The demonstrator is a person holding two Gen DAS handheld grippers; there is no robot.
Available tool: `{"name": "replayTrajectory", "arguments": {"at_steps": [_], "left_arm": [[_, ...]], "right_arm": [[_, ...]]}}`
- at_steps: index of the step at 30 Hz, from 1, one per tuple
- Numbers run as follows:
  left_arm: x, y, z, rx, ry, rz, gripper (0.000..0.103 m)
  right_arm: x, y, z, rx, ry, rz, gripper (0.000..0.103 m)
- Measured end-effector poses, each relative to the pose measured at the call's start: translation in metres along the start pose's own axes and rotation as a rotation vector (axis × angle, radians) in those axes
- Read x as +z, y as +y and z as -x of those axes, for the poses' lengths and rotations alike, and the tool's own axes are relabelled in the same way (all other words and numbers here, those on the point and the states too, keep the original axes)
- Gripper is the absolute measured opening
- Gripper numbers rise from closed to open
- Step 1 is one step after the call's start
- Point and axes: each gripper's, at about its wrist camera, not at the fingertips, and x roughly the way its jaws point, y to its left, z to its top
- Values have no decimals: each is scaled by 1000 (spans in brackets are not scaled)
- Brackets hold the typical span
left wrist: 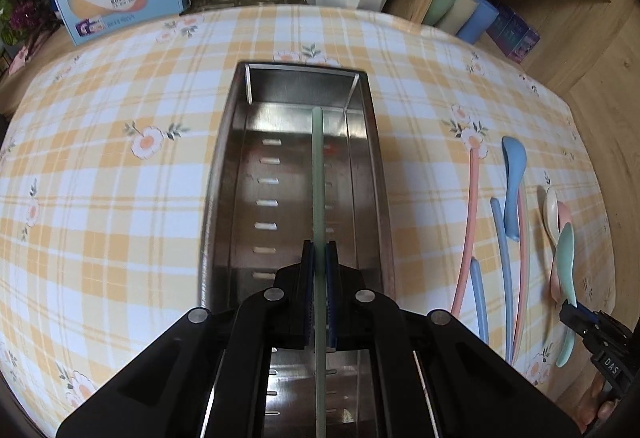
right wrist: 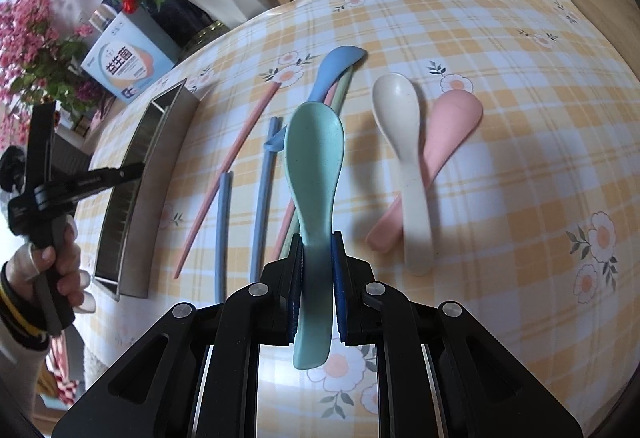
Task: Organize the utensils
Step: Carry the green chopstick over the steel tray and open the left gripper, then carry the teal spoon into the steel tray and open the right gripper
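Stainless steel tray (left wrist: 362,173), long and slotted along its floor, lies lengthwise on the checked tablecloth (left wrist: 120,197) under your left gripper (left wrist: 319,258). Its fingers are pinched on a pale green chopstick (left wrist: 317,165), which points along the tray toward the far end; whether its tip touches the floor cannot be told. No other utensil shows in the tray, so the sorting appears to be at an early stage.

To the right of the tray, your right gripper (right wrist: 316,258) is clamped on the handle of a mint green spoon (right wrist: 314,157), bowl pointing away from you, apparently raised above the loose pieces. Left on the cloth:
- a blue spoon (right wrist: 336,67), lying across a green chopstick (right wrist: 344,89);
- two pink chopsticks (right wrist: 236,157);
- two blue chopsticks (right wrist: 262,197), near the tray;
- a cream spoon (right wrist: 404,157) crossing a pink spoon (right wrist: 440,141), farthest right.

Judged from this, you have one chopstick ready to release and one spoon to carry over; the remaining eight pieces have yet to be moved.
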Motion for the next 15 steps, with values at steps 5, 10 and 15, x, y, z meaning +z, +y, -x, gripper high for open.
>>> {"name": "replayTrajectory", "arguments": {"at_steps": [5,10,15], "left_arm": [[-8,-7,-5,-28,36,-25,6],[-9,-9,3,-45,24,-39,15],[-9,-9,29,-44,-40,-79,37]], "right_arm": [[-1,0,-4,4,11,-10,14],[-1,5,-3,3,18,1,14],[2,16,-3,-4,29,18,14]]}}
